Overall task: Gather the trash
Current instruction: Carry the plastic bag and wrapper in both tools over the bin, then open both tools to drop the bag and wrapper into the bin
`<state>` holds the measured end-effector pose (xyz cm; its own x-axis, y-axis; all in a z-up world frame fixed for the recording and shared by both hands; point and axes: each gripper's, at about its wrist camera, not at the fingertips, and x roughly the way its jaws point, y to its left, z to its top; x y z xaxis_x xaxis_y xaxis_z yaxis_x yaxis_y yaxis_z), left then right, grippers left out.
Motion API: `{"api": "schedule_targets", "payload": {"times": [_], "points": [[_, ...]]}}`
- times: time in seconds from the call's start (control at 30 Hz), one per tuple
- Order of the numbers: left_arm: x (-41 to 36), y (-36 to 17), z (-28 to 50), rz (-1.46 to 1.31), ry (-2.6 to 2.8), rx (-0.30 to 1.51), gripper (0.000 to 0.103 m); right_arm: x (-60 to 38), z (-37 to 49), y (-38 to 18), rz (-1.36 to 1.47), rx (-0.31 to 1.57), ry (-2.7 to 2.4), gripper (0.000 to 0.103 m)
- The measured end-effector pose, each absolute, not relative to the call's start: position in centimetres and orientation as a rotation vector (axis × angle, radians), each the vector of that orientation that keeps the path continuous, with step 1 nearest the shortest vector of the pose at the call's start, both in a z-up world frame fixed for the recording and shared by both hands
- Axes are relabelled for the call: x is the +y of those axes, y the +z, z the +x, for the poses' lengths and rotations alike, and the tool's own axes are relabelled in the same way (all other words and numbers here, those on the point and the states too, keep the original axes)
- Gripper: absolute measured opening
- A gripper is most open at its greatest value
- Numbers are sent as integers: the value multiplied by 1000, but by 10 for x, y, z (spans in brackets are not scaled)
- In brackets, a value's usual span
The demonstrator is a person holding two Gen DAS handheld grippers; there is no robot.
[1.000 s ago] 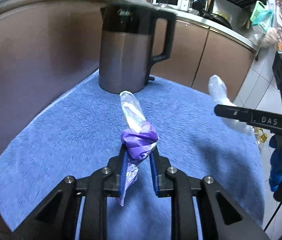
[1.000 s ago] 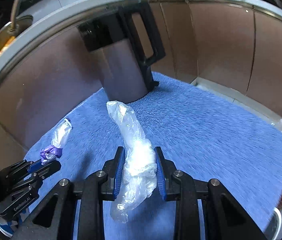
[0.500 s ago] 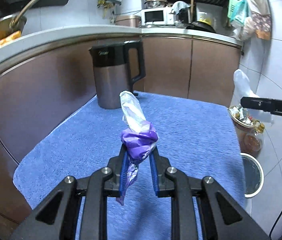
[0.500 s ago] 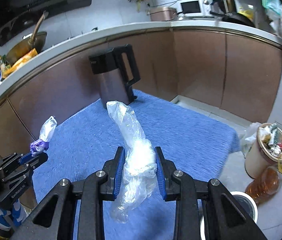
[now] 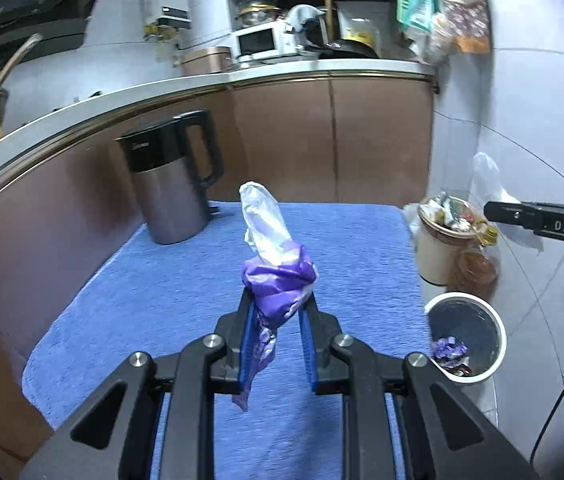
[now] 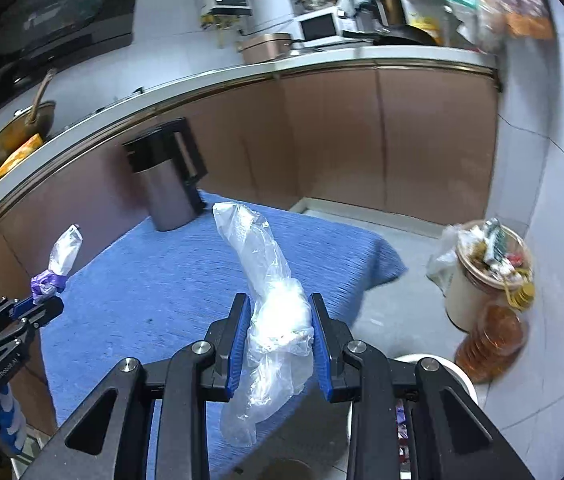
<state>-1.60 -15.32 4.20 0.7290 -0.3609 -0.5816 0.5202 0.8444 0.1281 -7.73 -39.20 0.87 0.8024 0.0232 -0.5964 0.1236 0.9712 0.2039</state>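
Left gripper [image 5: 275, 312], jaws clamped on a purple-and-clear wrapper [image 5: 277, 276]; right gripper [image 6: 280, 322], jaws clamped on a clear plastic bag [image 6: 271, 296]; white bin [image 5: 466, 338] near right.

Steel kettle [image 5: 169, 192] on blue mat [image 5: 153, 292]

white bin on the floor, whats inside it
In the white bin, crumpled purple wrappers lie on a dark liner. The left gripper's frame covers the near edge.
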Motion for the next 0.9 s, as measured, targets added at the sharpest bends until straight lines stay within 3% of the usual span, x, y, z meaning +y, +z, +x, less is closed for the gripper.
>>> {"api": "schedule_targets", "payload": {"times": [0.23, 0.57, 0.87, 0.9], "points": [[-239, 20, -27, 377, -652, 629, 19, -450, -101, -33, 333, 679, -154, 28], [-386, -58, -33, 467, -883, 834, 20, -530, -125, -130, 466, 823, -301, 28], [-443, -100, -14, 439, -939, 966, 21, -566, -123, -189, 514, 918, -359, 31], [-447, -103, -12, 430, -950, 983, 22, -567, -122, -194, 510, 926, -361, 34]]}}
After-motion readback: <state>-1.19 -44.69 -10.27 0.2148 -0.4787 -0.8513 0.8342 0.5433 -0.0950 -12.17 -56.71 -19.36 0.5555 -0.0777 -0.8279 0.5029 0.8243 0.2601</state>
